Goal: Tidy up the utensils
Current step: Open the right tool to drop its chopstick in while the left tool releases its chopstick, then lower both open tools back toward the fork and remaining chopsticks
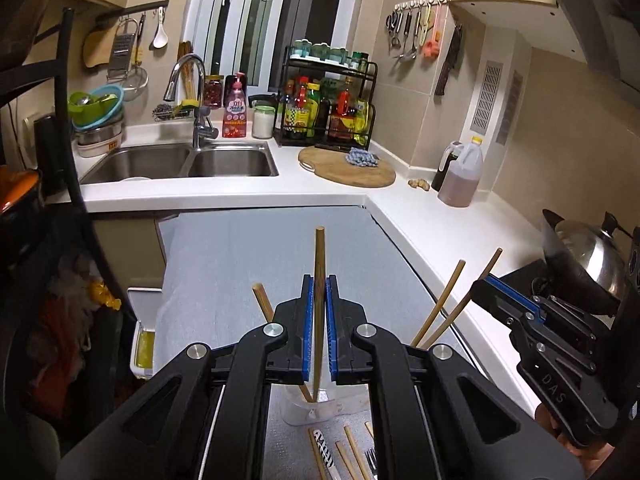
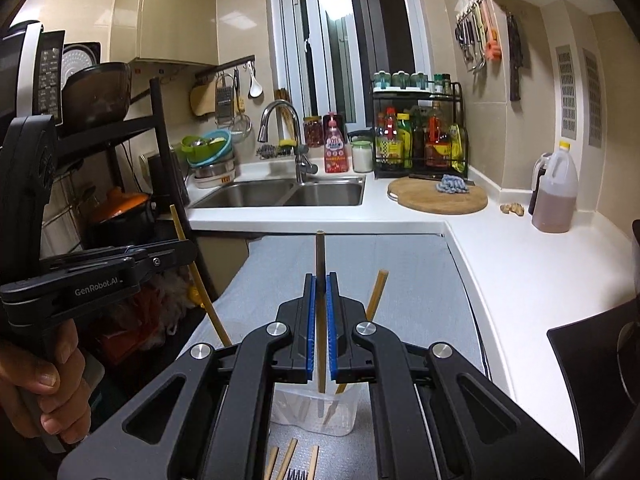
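Note:
My left gripper (image 1: 319, 292) is shut on a dark wooden chopstick (image 1: 319, 264) that stands upright, its lower end inside a clear plastic cup (image 1: 304, 410). My right gripper (image 2: 320, 290) is shut on another wooden chopstick (image 2: 320, 252), also upright over the clear cup (image 2: 316, 412). Light bamboo chopsticks (image 1: 440, 304) lean in the cup. Loose chopsticks (image 1: 344, 456) and a fork (image 1: 372, 460) lie on the grey mat (image 1: 240, 248) in front of the cup. The right gripper shows at the right of the left wrist view (image 1: 486, 284).
A white L-shaped counter (image 1: 404, 208) surrounds the mat. A double sink (image 1: 180, 162) sits at the back left, a round cutting board (image 1: 344, 166) and sauce rack (image 1: 328, 112) behind. An oil jug (image 1: 462, 174) and a wok (image 1: 588, 260) stand on the right.

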Demonstrator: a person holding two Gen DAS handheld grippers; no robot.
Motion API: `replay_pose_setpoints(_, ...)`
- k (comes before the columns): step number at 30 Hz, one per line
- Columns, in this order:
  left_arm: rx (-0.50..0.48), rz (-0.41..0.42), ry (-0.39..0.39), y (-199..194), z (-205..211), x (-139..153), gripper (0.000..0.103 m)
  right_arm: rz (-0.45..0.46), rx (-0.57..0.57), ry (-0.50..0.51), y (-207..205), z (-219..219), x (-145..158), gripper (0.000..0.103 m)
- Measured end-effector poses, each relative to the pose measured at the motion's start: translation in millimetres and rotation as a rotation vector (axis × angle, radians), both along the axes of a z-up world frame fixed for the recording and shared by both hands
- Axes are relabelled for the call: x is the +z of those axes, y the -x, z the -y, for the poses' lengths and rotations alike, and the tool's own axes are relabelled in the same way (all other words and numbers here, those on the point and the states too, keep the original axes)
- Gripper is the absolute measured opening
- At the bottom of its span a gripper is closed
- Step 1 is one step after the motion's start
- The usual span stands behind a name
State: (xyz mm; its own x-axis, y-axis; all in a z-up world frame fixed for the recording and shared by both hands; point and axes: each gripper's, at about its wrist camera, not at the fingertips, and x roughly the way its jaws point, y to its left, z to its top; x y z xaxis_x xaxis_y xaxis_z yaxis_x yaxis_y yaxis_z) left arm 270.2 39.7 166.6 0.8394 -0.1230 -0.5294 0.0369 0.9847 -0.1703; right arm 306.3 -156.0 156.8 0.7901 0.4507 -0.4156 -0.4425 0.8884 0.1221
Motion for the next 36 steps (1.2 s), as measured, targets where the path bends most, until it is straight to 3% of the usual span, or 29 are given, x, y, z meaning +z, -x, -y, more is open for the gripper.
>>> replay_pose_setpoints(2,-0.01,-0.015,-0.007,0,2,-2,0.007,-0.022,0.007,0.016,-2,-2,-3,0.007)
replay_pose_setpoints(4,-0.009,-0.015,-0.005,2,3,1,0.029,-0.037,0.005,0.034,-1,-2,-4,0.016)
replay_pose_setpoints(6,0.0,0.014,-0.008,10,2,9,0.036,-0.037,-0.003,0.04,4,2,-1,0.027)
replay_pose_setpoints(13,0.032,0.098,-0.035,56,8,36,0.037,-0.014,-0.057,0.057,35,23,14,0.031)
replay_pose_setpoints(18,0.047,0.131,-0.052,98,12,36,0.037,0.024,-0.08,0.049,74,41,18,0.031)
replay_pose_setpoints(22,0.051,0.133,-0.052,129,16,22,0.036,0.047,-0.088,0.042,109,52,10,0.031)
replay_pose_setpoints(29,0.06,0.095,-0.068,178,20,-35,0.033,0.033,-0.091,0.042,157,64,-23,0.031)
replay_pose_setpoints(31,0.069,0.082,-0.074,190,21,-54,0.027,0.011,-0.091,0.041,167,67,-37,0.027)
replay_pose_setpoints(33,0.077,0.069,-0.07,199,21,-72,0.026,-0.022,-0.077,0.042,176,69,-54,0.003)
replay_pose_setpoints(36,0.101,0.053,-0.051,211,24,-100,0.025,-0.047,-0.082,0.051,189,70,-78,0.003)
